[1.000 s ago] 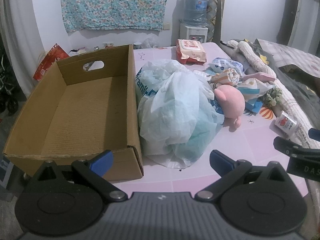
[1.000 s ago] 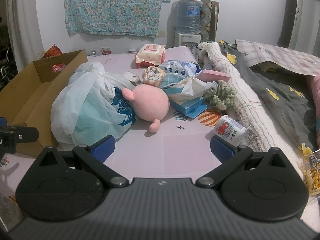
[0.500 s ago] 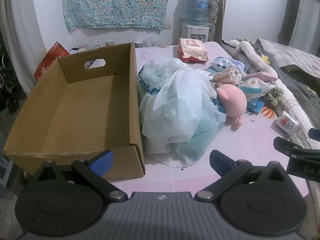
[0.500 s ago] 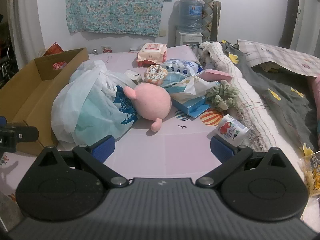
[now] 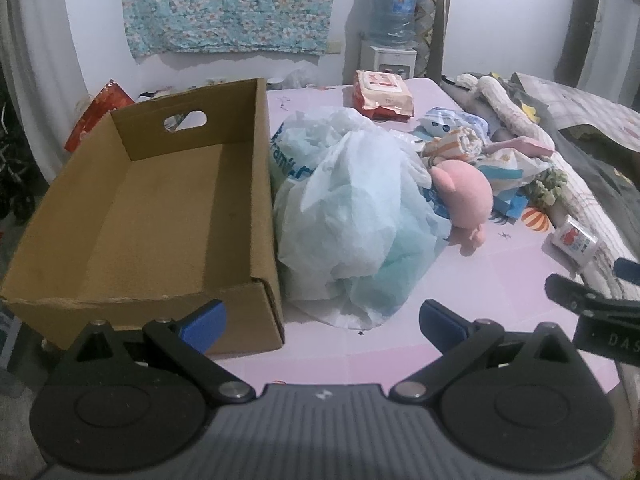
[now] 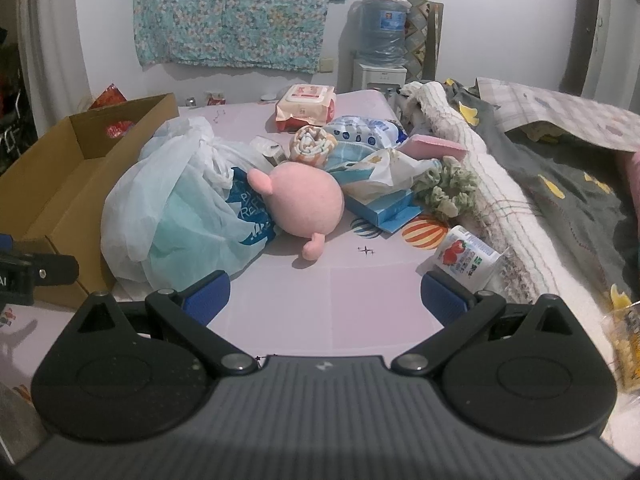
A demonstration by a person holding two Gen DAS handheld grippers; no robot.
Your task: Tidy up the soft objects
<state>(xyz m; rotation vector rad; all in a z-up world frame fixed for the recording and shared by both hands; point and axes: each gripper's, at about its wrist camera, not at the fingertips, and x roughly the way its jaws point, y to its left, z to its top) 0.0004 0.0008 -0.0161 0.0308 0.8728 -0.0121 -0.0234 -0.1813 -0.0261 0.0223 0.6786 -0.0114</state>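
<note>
Left gripper (image 5: 322, 318) is held spread wide, nothing clamped. The cardboard box (image 5: 152, 216) is seen ahead-left of it, with the plastic bag (image 5: 352, 216) straight ahead, touching the box wall. Right gripper (image 6: 325, 290) is likewise spread, nothing between the fingers. The pink plush (image 6: 304, 204) is seen just ahead of it, resting against the bag; the green scrunchie (image 6: 450, 192) and yogurt carton (image 6: 466, 258) are located ahead-right.
</note>
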